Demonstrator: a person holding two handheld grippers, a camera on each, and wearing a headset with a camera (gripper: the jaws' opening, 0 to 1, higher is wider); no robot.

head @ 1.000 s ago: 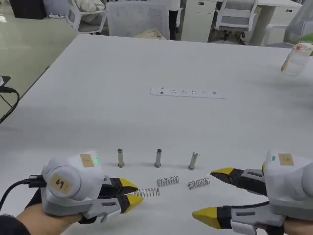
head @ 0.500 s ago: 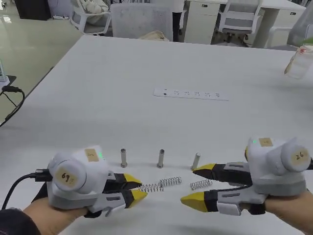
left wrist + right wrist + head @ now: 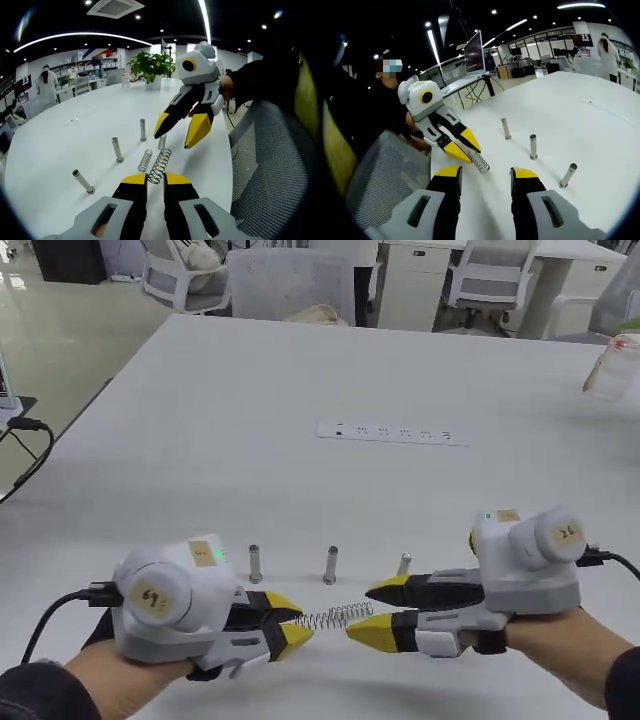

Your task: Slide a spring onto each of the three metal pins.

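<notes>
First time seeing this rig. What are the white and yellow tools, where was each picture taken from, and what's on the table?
No robot arm here: a person holds a two-jaw gripper in each hand. The wide picture comes from a headset camera; the two round ones from cameras riding on the grippers. On the white table stand three metal pins in a row, a power strip beyond them. The left gripper is shut on a spring; the right gripper is open, facing it.
</notes>
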